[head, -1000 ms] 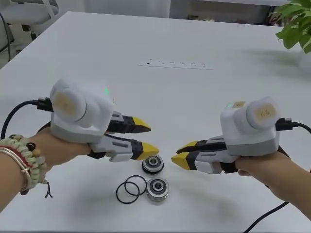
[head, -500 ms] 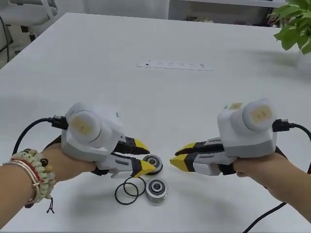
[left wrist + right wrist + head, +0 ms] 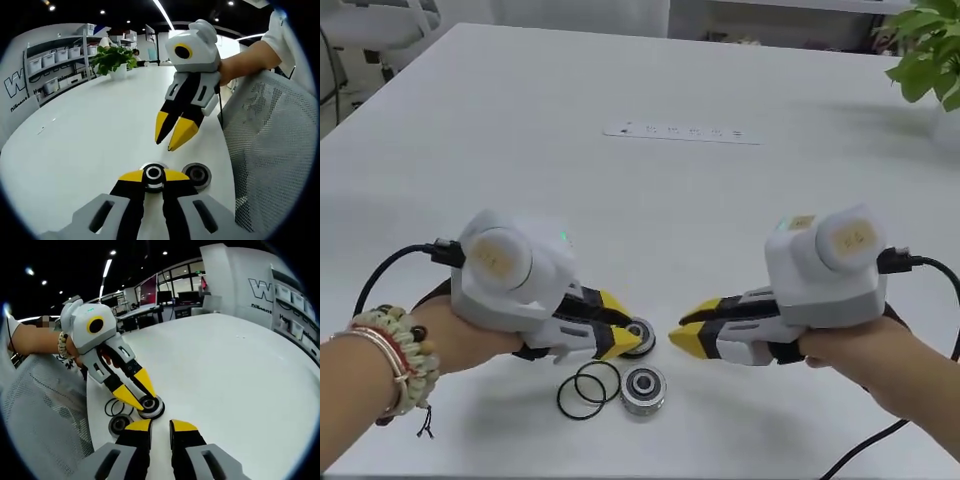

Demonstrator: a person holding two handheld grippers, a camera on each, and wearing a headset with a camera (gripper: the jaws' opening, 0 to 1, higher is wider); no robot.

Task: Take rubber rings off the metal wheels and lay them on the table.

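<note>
Two metal wheels lie near the front of the white table (image 3: pixel 620 200). My left gripper (image 3: pixel 620 325) is shut on the farther wheel (image 3: pixel 640 336); in the left gripper view that wheel (image 3: pixel 153 173) sits between the yellow tips of the left gripper (image 3: pixel 153 177). The second wheel (image 3: pixel 643 388) lies free just in front, and it also appears in the left gripper view (image 3: pixel 196 173). Two black rubber rings (image 3: pixel 586 390) lie overlapping beside it. My right gripper (image 3: pixel 678 328) hovers just right of the held wheel, slightly open and holding nothing, with its tips (image 3: pixel 161 426) apart.
A white power strip (image 3: pixel 680 132) lies far back on the table. A green plant (image 3: pixel 925 50) stands at the back right corner. Cables trail from both grippers. A mesh chair (image 3: pixel 270 150) stands at the table's near edge.
My left gripper has come down and to the right and closed on the farther wheel. The right gripper has hardly moved.
</note>
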